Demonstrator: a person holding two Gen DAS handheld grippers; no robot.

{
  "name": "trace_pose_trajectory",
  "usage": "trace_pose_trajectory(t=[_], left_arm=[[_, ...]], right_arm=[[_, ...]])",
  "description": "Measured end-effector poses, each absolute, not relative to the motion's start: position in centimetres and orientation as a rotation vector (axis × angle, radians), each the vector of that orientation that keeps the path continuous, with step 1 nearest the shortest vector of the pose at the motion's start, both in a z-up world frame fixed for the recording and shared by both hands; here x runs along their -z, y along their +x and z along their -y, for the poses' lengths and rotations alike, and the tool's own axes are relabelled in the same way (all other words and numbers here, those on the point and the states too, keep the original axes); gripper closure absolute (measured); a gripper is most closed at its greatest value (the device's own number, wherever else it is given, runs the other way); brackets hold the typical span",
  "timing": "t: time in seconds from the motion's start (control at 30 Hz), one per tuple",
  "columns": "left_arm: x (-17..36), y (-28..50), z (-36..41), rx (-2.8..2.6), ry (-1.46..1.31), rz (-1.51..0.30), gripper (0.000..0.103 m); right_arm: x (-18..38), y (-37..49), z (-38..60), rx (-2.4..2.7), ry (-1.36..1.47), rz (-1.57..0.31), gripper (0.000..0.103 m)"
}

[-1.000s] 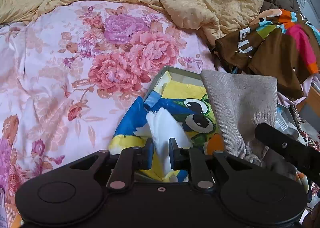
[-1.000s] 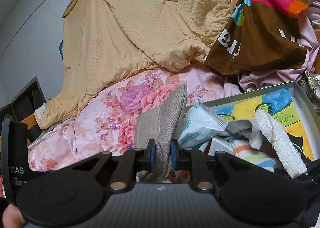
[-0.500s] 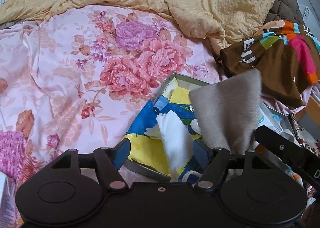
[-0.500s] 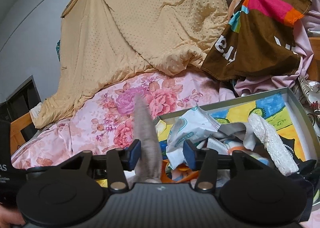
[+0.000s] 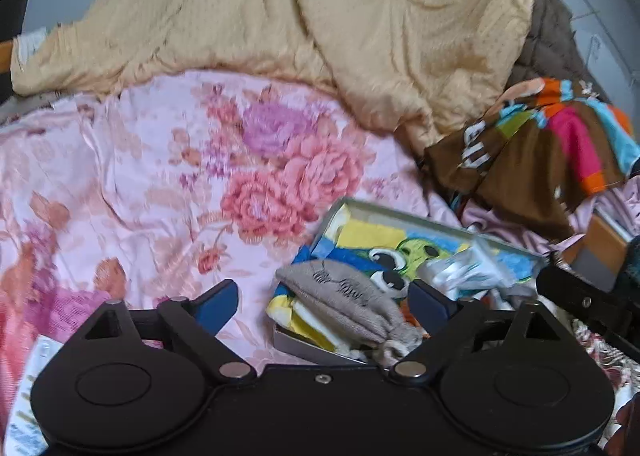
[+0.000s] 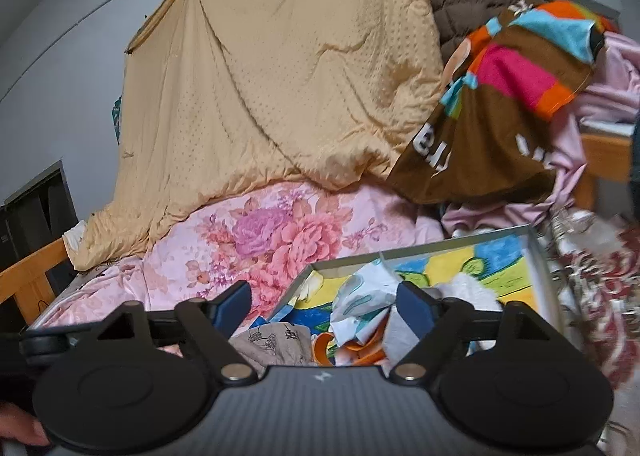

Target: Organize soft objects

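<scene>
A grey cloth pouch (image 5: 344, 302) lies crumpled in the near end of a shallow box (image 5: 404, 215) with a cartoon-printed bottom, on the floral bedsheet. It also shows in the right wrist view (image 6: 276, 344), just below the gripper. Other soft items sit in the box: a white-teal packet (image 6: 364, 302), white cloth and orange pieces. My left gripper (image 5: 322, 304) is open and empty above the pouch. My right gripper (image 6: 324, 304) is open and empty over the box's near end.
A yellow quilt (image 5: 320, 15) is heaped at the back. A brown multicoloured garment (image 5: 540, 151) and pink clothes lie to the right of the box. A wooden bed frame (image 6: 28, 276) shows at left. The floral sheet (image 5: 140, 183) stretches left of the box.
Both grippers opened. The right let go of the grey pouch, which dropped into the box. The left released the white cloth. Both grippers pulled back and up.
</scene>
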State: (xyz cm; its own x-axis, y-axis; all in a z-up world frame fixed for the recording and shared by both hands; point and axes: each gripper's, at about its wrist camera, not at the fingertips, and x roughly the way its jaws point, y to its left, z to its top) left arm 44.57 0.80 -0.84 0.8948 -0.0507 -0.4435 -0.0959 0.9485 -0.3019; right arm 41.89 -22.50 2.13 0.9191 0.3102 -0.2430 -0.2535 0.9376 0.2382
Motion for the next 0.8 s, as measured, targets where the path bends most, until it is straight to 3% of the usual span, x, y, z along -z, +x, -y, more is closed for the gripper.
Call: trace_pose_trajectory(t=[0.23, 0.8], left_arm=[[-2.0, 39.7, -0.6, 0.018, -0.31, -0.416, 0.001], [-3.7, 30.7, -0.2, 0.104, -0.241, -0.362, 0.001]], right_arm=[[-4.3, 37.9, 22.4, -0.277, 0.183, -0.25, 0.008], [-4.8, 28.7, 21.6, -0.219, 0.152, -0.227, 0.0]])
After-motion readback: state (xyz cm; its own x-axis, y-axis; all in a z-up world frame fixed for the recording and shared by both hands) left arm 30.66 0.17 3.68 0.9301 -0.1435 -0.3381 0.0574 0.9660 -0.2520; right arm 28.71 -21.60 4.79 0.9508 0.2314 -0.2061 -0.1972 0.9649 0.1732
